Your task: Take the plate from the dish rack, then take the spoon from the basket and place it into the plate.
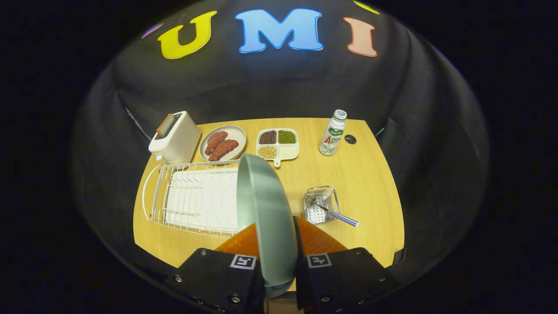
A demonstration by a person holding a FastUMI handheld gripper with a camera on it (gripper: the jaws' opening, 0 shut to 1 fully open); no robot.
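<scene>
The tongs (279, 261) grip the plate (266, 209), both fingers pressed on its lower rim, holding it on edge above the counter (375, 183) just beside the dish rack (192, 200). The spoon (335, 213) lies in the small basket (320, 205), well apart from the plate

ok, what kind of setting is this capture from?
Looks like a staged kitchen tabletop in a recording booth: a white wire dish rack, a white toaster and a small metal basket holding a spoon on a wooden table. The gripper grips a grey-green plate edge-on.
</scene>
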